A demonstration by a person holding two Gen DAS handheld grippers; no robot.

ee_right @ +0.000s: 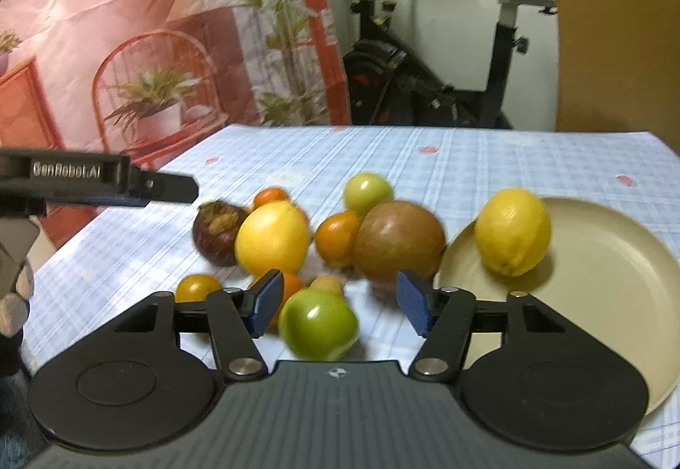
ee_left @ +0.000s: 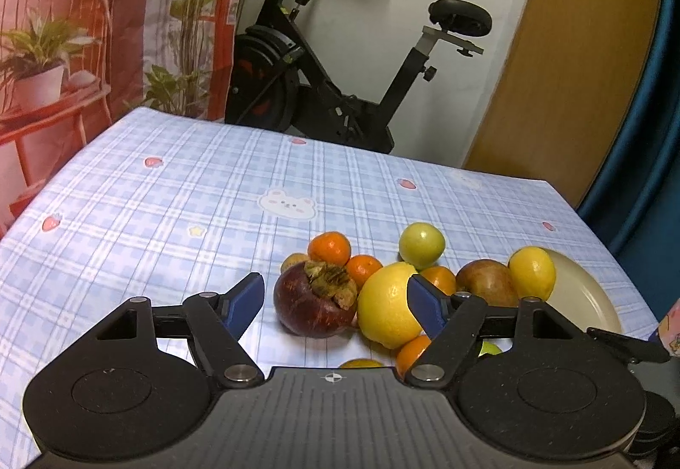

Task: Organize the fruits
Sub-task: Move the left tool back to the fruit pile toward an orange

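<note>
A pile of fruit lies on the checked tablecloth. My left gripper [ee_left: 333,299] is open, its jaws around a dark purple mangosteen [ee_left: 314,301] and the edge of a big yellow citrus [ee_left: 389,305], not touching them. Small oranges [ee_left: 330,248] and a green fruit [ee_left: 421,244] lie behind. My right gripper [ee_right: 340,301] is open over a green fruit [ee_right: 318,324] close in front. A lemon [ee_right: 512,231] lies on the beige plate [ee_right: 603,278]. A brown-red apple [ee_right: 399,241] sits by the plate's left rim. The mangosteen [ee_right: 216,231] and yellow citrus [ee_right: 272,237] show in the right wrist view.
The left gripper's body [ee_right: 97,182] reaches in from the left of the right wrist view. An exercise bike [ee_left: 340,86] stands behind the table. A printed backdrop [ee_left: 106,23] hangs at the left. The table's far edge [ee_left: 340,146] and right edge are near.
</note>
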